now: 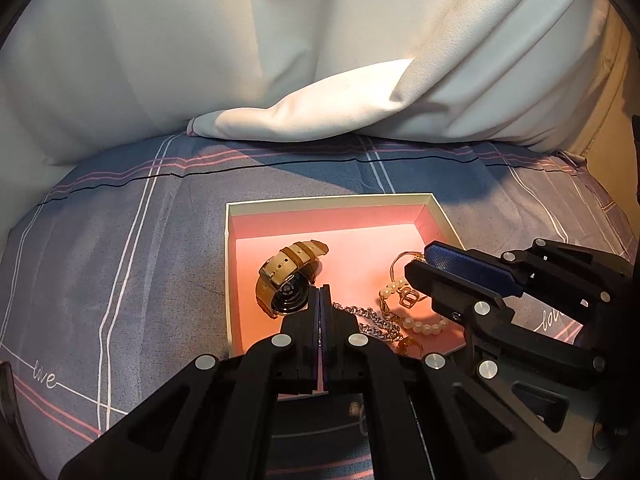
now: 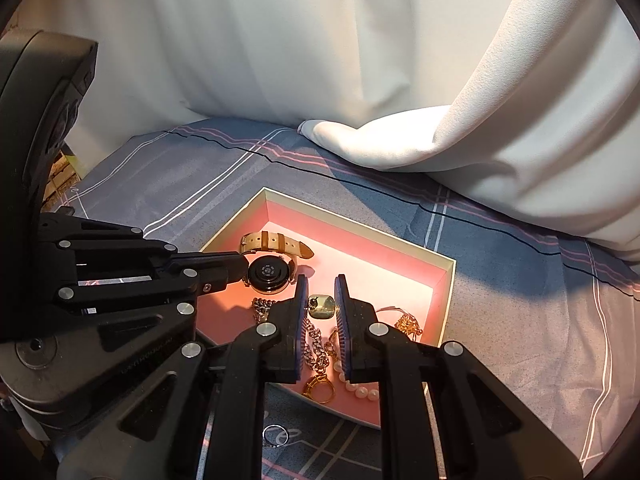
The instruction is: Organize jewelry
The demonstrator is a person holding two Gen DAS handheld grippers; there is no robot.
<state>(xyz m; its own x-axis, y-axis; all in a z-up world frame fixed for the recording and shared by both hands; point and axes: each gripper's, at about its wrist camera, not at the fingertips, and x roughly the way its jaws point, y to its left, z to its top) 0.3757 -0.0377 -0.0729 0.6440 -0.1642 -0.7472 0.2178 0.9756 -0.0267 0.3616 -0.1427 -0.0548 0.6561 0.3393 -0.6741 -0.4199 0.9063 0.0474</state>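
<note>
An open cream box with a pink lining lies on the bed. Inside are a gold watch with a tan strap, a silver chain, a pearl bracelet and gold pieces. My right gripper hangs over the box, shut on a small square gold pendant pinched between its blue pads. My left gripper is shut and empty, its tip just beside the watch face. A silver ring lies on the sheet outside the box's near edge.
The box sits on a blue-grey plaid sheet with pink and white lines. White bedding is bunched up behind the box. The two grippers hang close together over the box.
</note>
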